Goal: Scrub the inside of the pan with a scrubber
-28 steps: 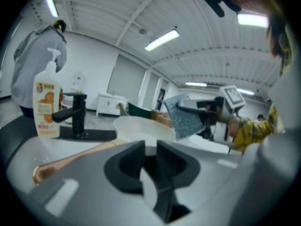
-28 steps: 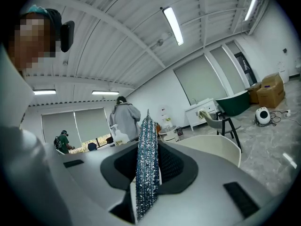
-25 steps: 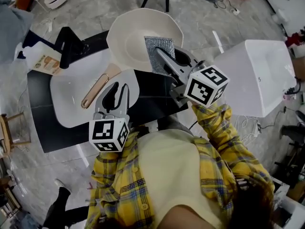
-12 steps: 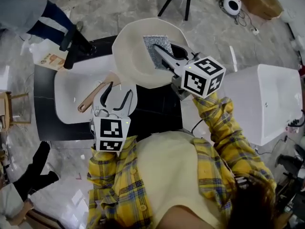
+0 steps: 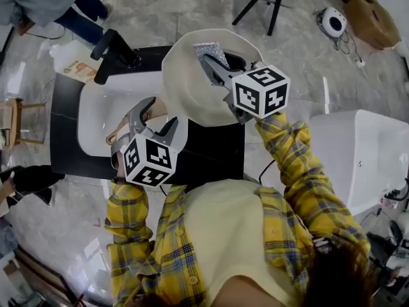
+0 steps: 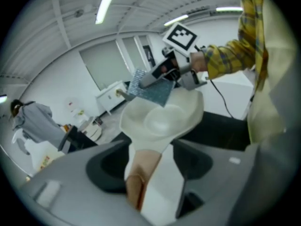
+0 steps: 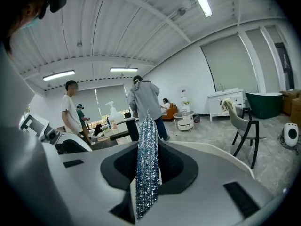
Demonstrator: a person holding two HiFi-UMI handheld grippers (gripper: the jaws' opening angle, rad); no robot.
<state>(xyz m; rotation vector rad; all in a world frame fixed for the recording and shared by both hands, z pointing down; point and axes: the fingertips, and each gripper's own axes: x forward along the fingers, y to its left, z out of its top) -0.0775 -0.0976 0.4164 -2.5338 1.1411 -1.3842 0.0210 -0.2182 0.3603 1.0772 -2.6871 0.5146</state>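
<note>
Left gripper [image 6: 151, 160] loosening round the pan handle [image 6: 141, 173], right gripper [image 5: 214, 69] clamped on the scrubber [image 5: 209, 48]
The left jaws are opening, the handle between them but not pinched; the scrubber hangs over the pan [image 5: 192, 88] bowl, likely poised for scrubbing its inside

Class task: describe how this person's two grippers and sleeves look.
The left gripper and right gripper are grey, two-jawed, with dark recesses; each bears a white cube of black square markers. Sleeves are yellow plaid with blue and dark lines. The left's jaws are opening, the pan handle between them.
</note>
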